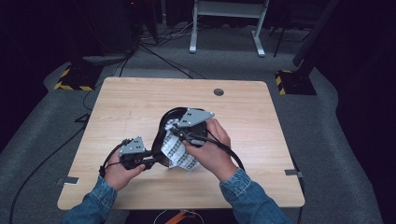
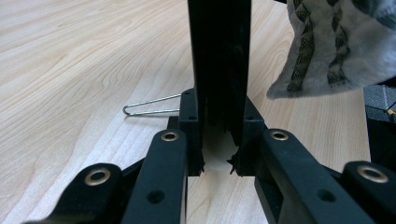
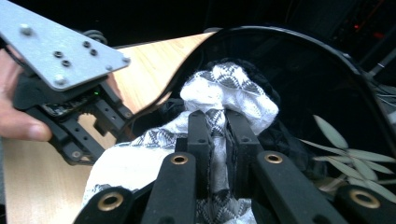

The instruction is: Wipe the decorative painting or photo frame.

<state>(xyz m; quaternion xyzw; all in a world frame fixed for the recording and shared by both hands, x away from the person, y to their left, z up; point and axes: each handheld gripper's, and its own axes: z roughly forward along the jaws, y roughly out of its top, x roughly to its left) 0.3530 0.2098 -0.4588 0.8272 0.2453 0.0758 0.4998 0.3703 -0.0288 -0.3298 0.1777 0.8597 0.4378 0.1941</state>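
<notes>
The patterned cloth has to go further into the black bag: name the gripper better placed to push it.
Right. The right gripper is shut on the patterned cloth at the mouth of the black bag; the left gripper is clamped on the bag's edge, holding it steady.

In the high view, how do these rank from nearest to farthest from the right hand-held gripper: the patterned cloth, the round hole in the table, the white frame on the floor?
1. Patterned cloth: clamped in the right hand-held gripper.
2. Round hole: beyond it, near the table's far edge.
3. White frame: farthest, on the floor behind the table.
</notes>
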